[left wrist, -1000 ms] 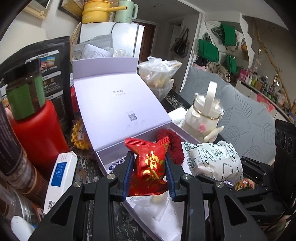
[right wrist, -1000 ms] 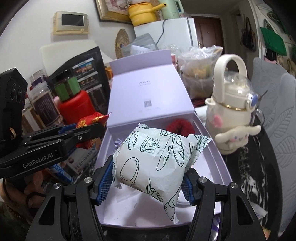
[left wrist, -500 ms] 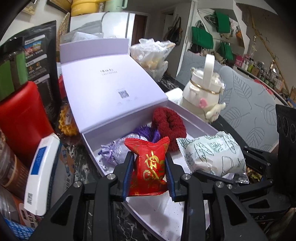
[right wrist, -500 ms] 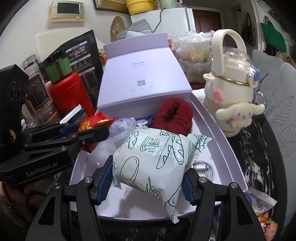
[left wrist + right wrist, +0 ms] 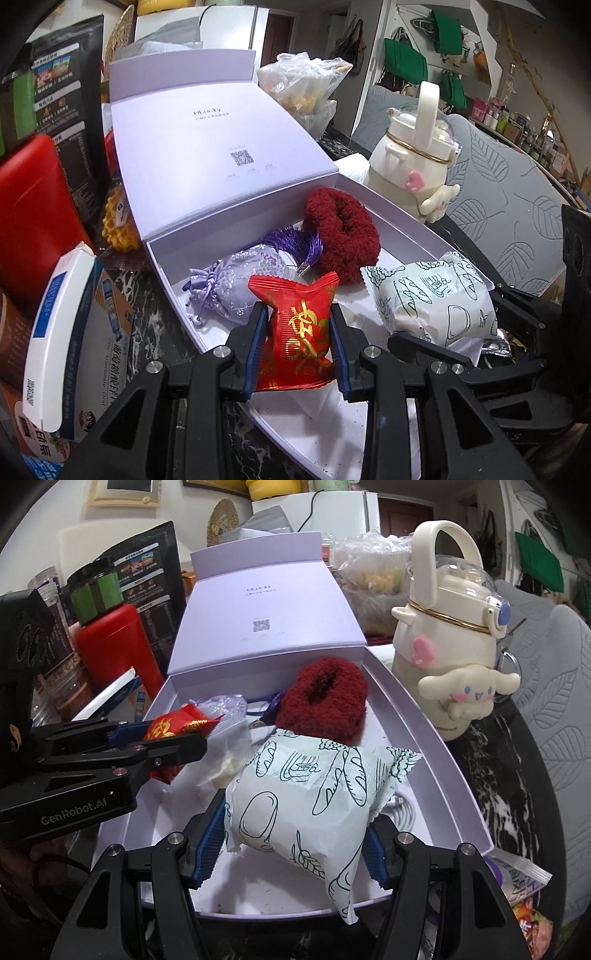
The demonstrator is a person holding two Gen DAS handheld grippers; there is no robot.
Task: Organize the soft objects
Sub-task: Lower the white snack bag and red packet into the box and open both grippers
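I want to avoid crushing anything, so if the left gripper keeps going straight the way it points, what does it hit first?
Probably the lavender pouch lying in the box, just beyond the red packet that the left gripper holds. Depth is hard to judge; it may meet the box floor first.

Red snack packet (image 5: 300, 332): your left hand-held gripper (image 5: 297, 347) is clamping it, its pads covering both side edges; its lower end is sitting behind the gripper body.
Bread packet (image 5: 310, 797): your right hand-held gripper (image 5: 295, 845) is hiding its flanks; it is covering the white cable (image 5: 404, 808) and part of the box (image 5: 436, 746) floor.
Lilac pouch (image 5: 240, 280): the red packet is blocking its right part.
Lid print (image 5: 242, 158): too small for you to read.
Red canister (image 5: 29, 206): the left edge is cutting it off.
Snack wrappers (image 5: 524, 882): the picture's dark rim is cutting them off.
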